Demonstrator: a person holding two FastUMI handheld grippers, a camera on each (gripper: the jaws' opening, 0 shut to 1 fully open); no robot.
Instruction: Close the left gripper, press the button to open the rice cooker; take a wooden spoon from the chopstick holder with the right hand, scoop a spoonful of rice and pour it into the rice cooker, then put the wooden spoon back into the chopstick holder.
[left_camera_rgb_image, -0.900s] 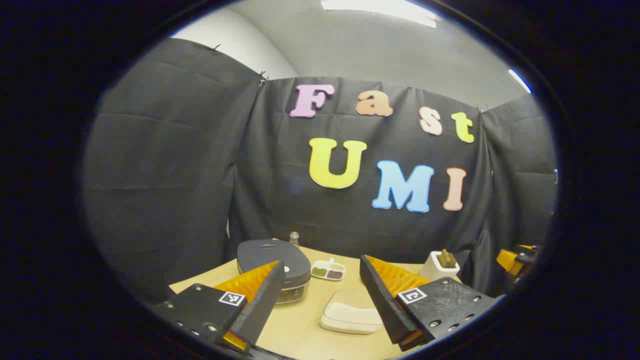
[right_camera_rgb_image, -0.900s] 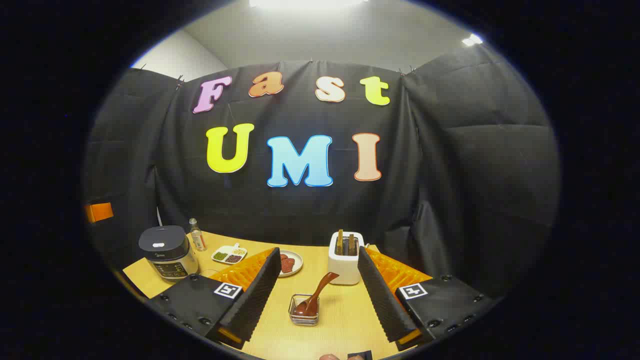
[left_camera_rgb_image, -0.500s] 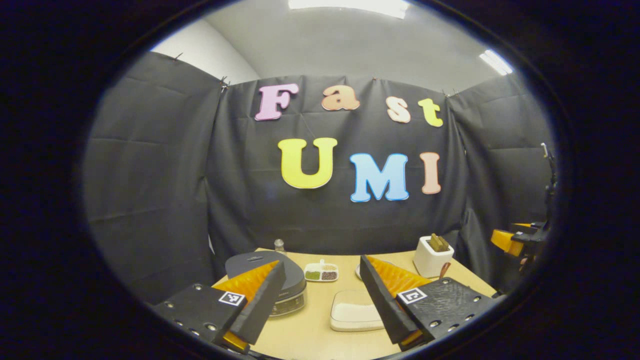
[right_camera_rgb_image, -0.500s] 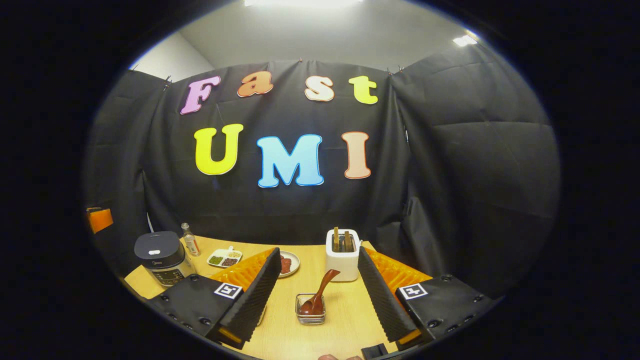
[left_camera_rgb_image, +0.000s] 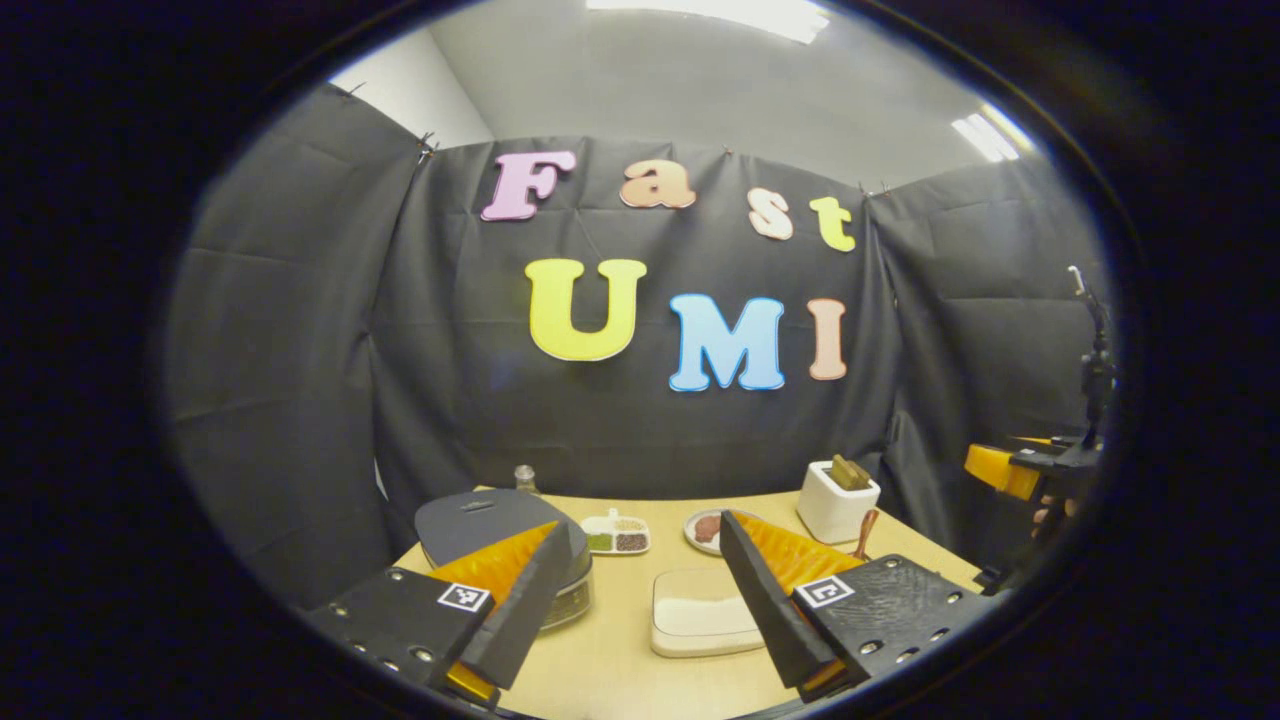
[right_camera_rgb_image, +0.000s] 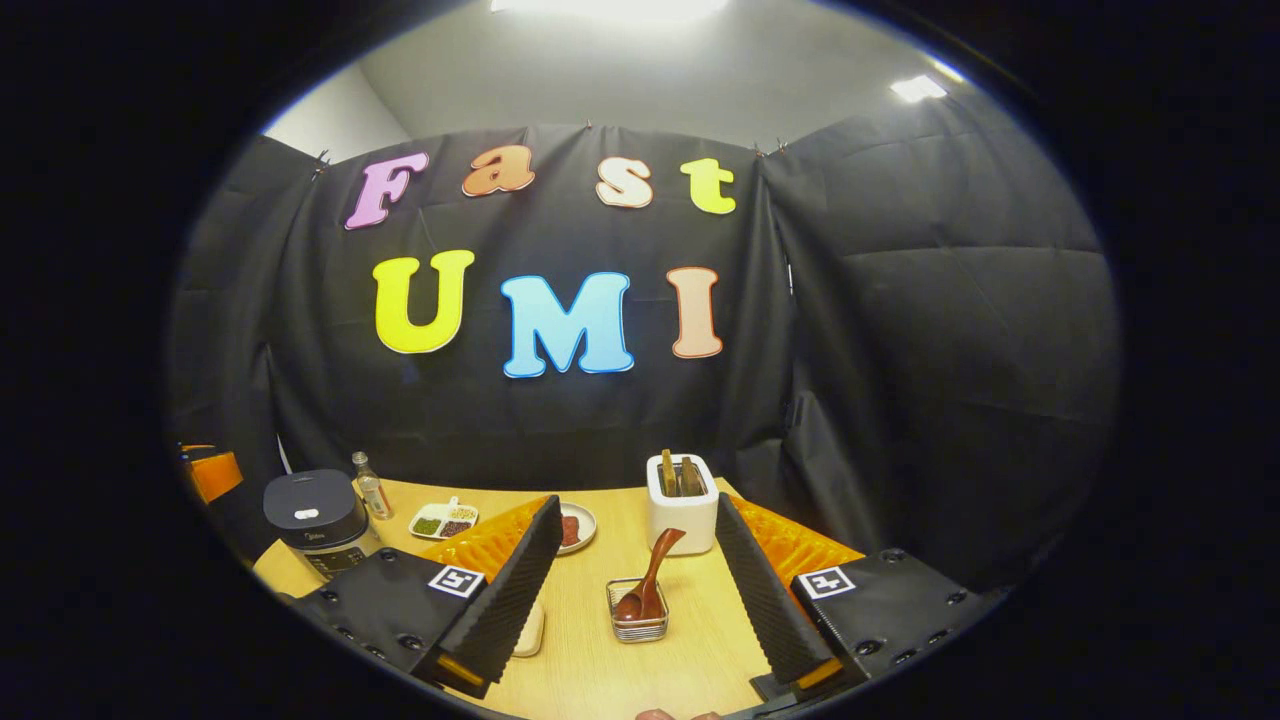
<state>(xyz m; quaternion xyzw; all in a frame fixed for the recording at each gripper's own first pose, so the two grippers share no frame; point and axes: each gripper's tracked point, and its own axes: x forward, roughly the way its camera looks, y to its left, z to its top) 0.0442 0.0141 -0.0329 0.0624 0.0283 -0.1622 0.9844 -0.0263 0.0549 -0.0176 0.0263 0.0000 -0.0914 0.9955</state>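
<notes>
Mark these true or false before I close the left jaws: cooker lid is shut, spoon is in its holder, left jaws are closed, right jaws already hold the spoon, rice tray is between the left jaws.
1. The rice cooker has its lid down. True.
2. The wooden spoon stands in the wire chopstick holder. True.
3. The left gripper has its jaws closed. False: they stand wide apart, over the table.
4. The right gripper already grips the spoon. False: its jaws are open and the spoon sits between them, untouched, farther off.
5. In the left gripper view, the white rice tray lies between the jaws. True.
</notes>
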